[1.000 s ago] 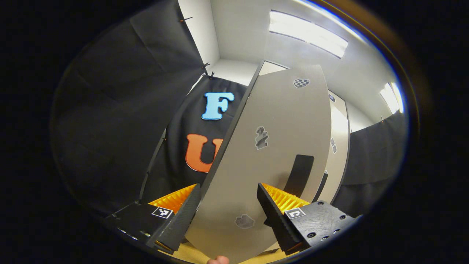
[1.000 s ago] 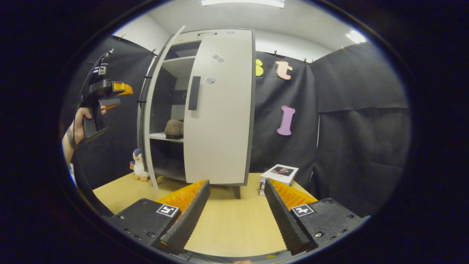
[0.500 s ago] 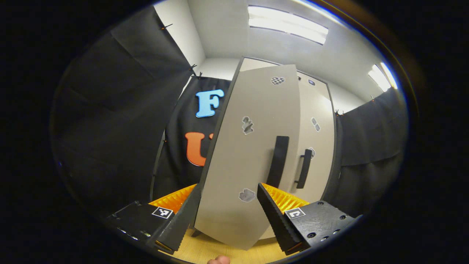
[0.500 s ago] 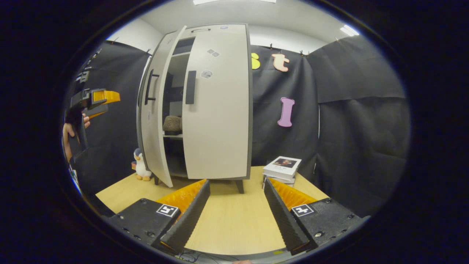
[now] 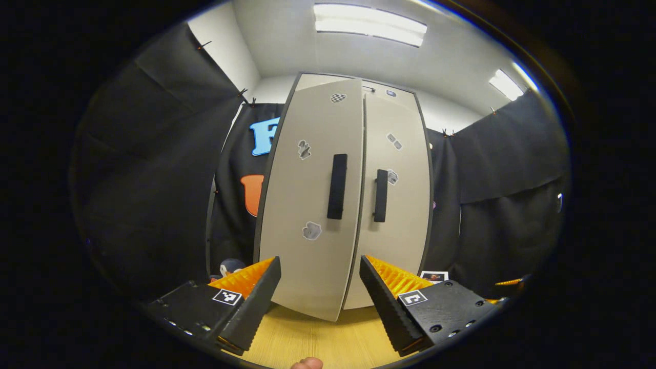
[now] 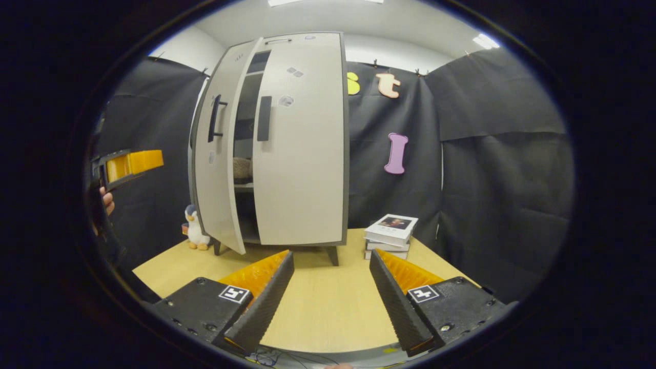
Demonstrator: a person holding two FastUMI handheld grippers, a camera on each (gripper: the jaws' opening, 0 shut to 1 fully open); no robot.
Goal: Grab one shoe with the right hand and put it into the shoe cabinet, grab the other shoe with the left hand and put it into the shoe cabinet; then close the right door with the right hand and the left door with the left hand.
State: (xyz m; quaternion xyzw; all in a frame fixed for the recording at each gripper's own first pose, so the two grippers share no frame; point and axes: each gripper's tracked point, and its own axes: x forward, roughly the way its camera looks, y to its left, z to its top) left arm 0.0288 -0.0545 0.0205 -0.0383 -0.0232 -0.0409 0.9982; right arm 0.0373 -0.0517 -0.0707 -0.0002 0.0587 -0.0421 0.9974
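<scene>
1. The shoe cabinet is standing on the wooden table, its left door hanging slightly ajar, long edge upright; a shoe is sitting inside.
2. The left gripper is facing that door, nearer than the right gripper.
3. Both are gaping, gripping nothing.

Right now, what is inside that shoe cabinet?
Through the gap beside the left door, the right gripper view shows a brown shoe on a shelf. The shut right door covers the rest of the shoe cabinet.
</scene>
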